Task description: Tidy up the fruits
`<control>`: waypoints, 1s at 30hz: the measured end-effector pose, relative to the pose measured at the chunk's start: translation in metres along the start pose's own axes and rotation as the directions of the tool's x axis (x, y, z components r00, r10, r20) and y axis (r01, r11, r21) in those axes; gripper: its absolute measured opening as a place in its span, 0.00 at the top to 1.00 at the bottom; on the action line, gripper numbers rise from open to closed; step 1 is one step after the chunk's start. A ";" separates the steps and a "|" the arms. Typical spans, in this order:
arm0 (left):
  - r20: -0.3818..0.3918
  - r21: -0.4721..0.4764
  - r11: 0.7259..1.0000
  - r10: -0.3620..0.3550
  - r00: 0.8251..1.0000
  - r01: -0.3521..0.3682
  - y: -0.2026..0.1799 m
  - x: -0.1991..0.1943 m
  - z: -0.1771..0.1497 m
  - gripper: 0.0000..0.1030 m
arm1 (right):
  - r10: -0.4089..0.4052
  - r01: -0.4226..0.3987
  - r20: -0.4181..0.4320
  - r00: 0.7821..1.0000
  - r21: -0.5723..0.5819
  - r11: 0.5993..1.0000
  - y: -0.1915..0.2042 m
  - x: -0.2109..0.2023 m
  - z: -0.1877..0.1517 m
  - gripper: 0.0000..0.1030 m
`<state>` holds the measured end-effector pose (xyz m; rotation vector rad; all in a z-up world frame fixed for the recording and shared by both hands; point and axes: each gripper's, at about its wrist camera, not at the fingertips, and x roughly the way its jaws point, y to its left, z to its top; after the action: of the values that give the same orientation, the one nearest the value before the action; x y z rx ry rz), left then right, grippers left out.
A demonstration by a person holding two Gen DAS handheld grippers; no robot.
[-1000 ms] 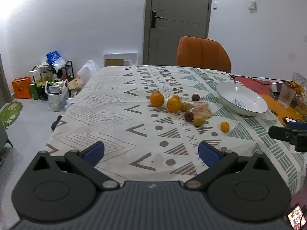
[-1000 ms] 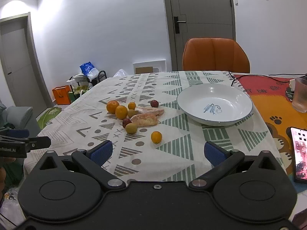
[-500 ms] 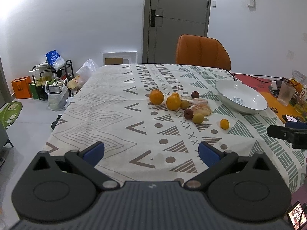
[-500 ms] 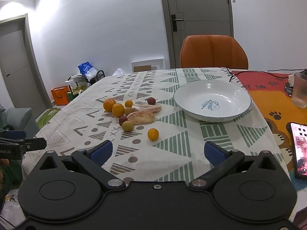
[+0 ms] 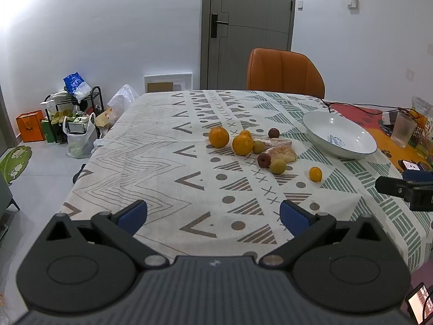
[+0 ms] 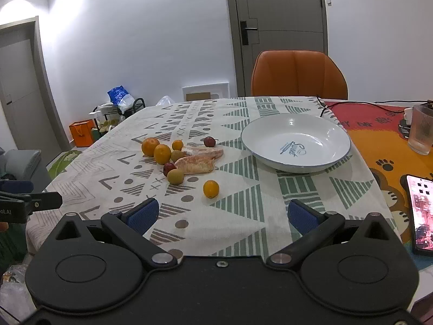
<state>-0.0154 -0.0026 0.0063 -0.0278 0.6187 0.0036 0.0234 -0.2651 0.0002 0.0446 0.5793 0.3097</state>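
1. Fruits on the worktop (image 6: 243, 216), ahead of the right gripper (image 6: 220, 214) fingers: two large oranges (image 6: 150, 146), two small oranges (image 6: 211, 188), two red fruits (image 6: 209, 141), two green fruits (image 6: 175, 176), two peeled pieces (image 6: 194, 164).
2. One empty white bowl (image 6: 295, 140) sits ahead-right of them.
3. Both grippers' fingers spread wide, holding nothing; left gripper (image 5: 213, 214) likewise faces the cluster.

The phone (image 6: 422, 214) at three o'clock in the right wrist view is cut off by the edge, its screen icons too small to read. The glass (image 6: 422, 130) at two o'clock is cropped too. The blue print inside the white bowl (image 6: 295, 146) is too small to read for certain. At nine o'clock the left gripper (image 6: 27, 203) shows only partly, its jaws hidden.
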 end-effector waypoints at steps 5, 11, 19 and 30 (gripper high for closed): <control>0.002 0.000 1.000 0.001 1.000 -0.001 0.001 0.000 0.000 0.00 | 0.002 -0.002 0.003 1.000 0.003 1.000 -0.001 -0.001 0.000 0.00; 0.003 0.001 1.000 0.011 1.000 -0.011 0.000 0.001 0.000 0.00 | 0.000 0.000 0.004 1.000 0.004 1.000 -0.002 -0.001 0.001 0.00; 0.006 -0.007 1.000 0.014 1.000 -0.014 0.001 0.002 0.004 0.00 | 0.001 -0.001 0.002 1.000 0.017 1.000 -0.007 0.000 0.001 0.00; 0.022 -0.016 1.000 -0.003 1.000 0.003 0.004 0.015 0.013 0.00 | 0.044 -0.044 0.007 0.999 0.039 0.998 -0.014 0.008 -0.001 0.00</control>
<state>0.0043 0.0018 0.0080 -0.0447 0.5963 0.0059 0.0331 -0.2759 -0.0065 0.0956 0.5786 0.3409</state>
